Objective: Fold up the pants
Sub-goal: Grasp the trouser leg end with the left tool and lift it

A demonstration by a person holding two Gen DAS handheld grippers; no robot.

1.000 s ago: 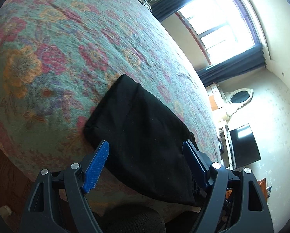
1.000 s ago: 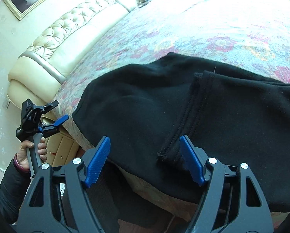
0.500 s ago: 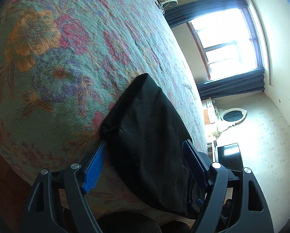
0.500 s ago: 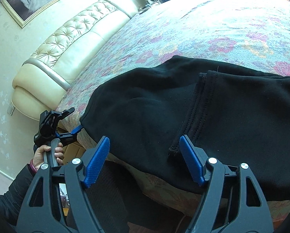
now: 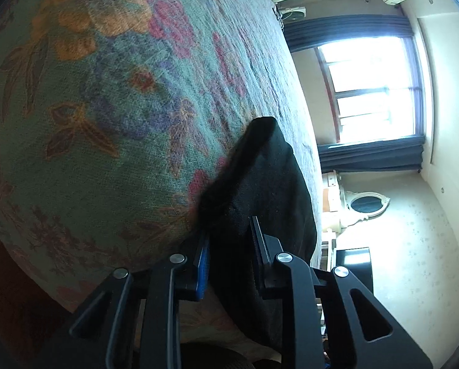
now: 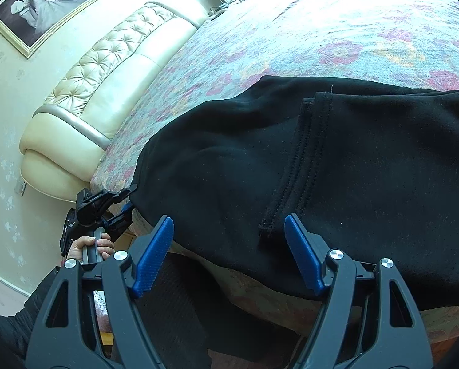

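Note:
Black pants (image 5: 260,184) lie folded near the bed's edge on a floral bedspread (image 5: 106,92). My left gripper (image 5: 229,230) is closing its jaws on the pants' end corner, and the blue pads squeeze black cloth between them. In the right wrist view the pants (image 6: 321,160) spread wide, with a stitched hem (image 6: 290,166) running toward me. My right gripper (image 6: 228,220) hovers open over their near edge and holds nothing. The left gripper (image 6: 128,196), held by a hand (image 6: 89,246), sits at the pants' left corner.
A cream tufted headboard (image 6: 106,70) stands at the left end of the bed under a framed picture (image 6: 41,9). A bright window (image 5: 373,86) with dark curtains and a dark screen (image 5: 352,264) lie beyond. The bed's side drops off below the pants.
My left gripper sank toward the bed's edge, rolled, and its jaws came together on the pants' corner. The right gripper stayed open in much the same place.

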